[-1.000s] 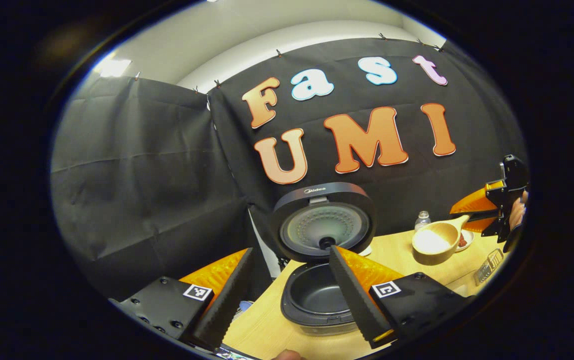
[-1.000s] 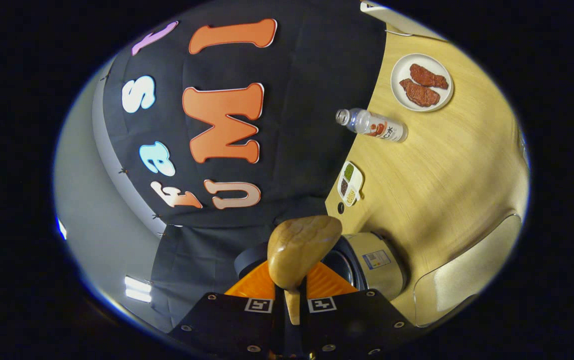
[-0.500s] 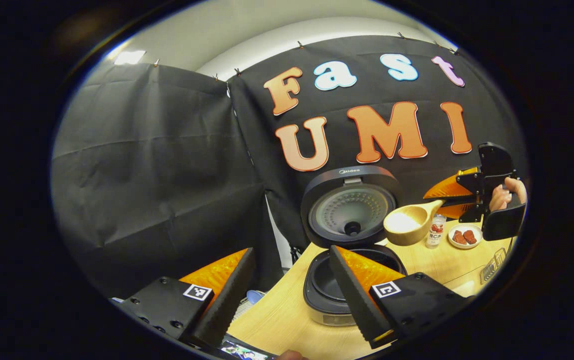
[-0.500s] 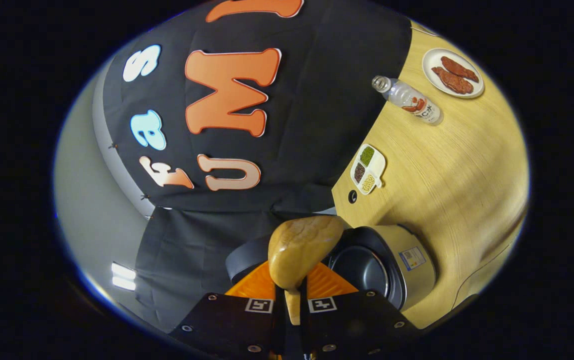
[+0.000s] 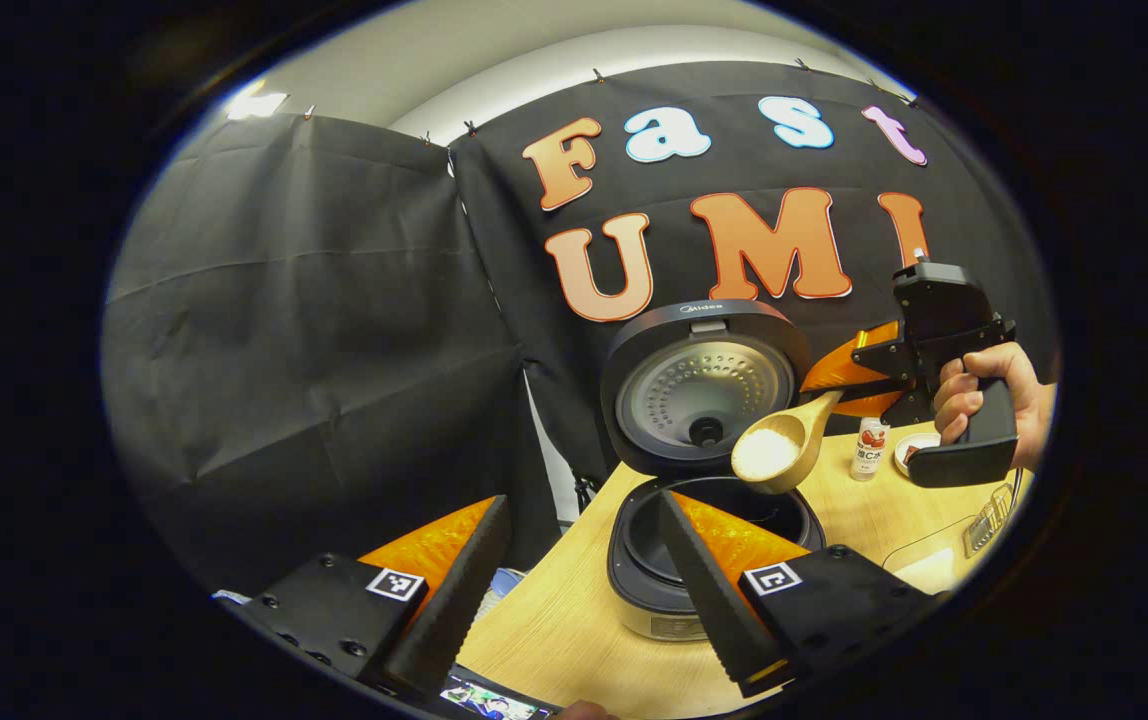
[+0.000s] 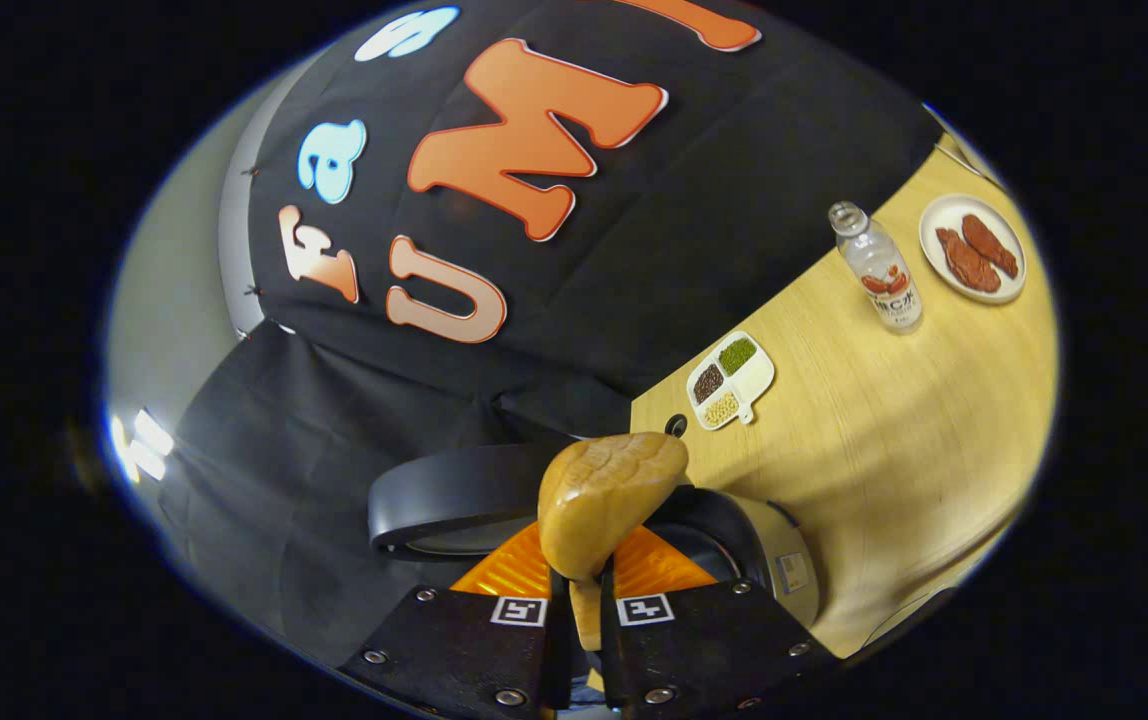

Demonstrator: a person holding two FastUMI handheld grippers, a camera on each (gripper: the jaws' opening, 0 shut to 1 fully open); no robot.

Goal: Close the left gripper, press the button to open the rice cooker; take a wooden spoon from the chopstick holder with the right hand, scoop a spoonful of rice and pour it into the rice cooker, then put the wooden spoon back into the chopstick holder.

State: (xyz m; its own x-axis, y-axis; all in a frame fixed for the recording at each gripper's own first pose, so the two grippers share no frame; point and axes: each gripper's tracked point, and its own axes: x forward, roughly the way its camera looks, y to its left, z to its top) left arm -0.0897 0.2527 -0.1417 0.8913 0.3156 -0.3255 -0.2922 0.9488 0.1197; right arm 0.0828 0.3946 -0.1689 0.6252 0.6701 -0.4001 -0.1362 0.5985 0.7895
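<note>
Risk of rice [image 5: 764,452] spilling onto bench [image 5: 574,630]: wooden spoon [image 5: 782,450], clamped in right gripper [image 6: 584,585] fingers, tilting at rice cooker [image 5: 704,540] rim, three o'clock side. Left gripper [image 5: 574,590] fingers apart.

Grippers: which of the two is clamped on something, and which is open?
The right gripper is shut on the wooden spoon handle, its rice-filled bowl above the open rice cooker. The left gripper is open, holding nothing.

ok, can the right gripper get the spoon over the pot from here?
Probably yes: the lid is up, the pot is open, and the spoon with rice hangs just above its rim, nothing between.
</note>
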